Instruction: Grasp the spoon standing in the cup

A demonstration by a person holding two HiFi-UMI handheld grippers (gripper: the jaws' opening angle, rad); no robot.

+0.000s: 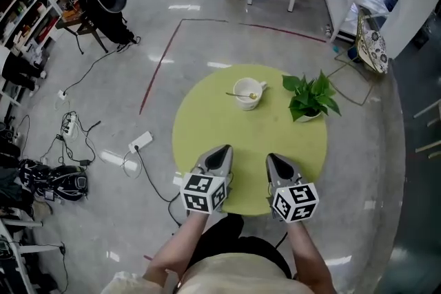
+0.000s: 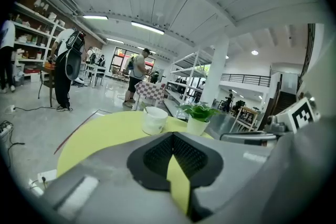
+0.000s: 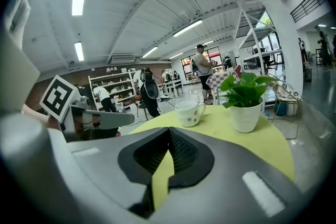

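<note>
Grey left gripper (image 1: 222,150) and right gripper (image 1: 274,158), fingers pressed together, empty: spread yours, then pinch the thin metal spoon (image 1: 234,95) above the white ceramic cup (image 1: 248,93).

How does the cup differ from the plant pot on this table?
The cup has a handle and coloured dots; the pot is plain and handleless. The cup holds a spoon; the pot holds a green plant. Both are white and stand upright on the round yellow-green table.
</note>
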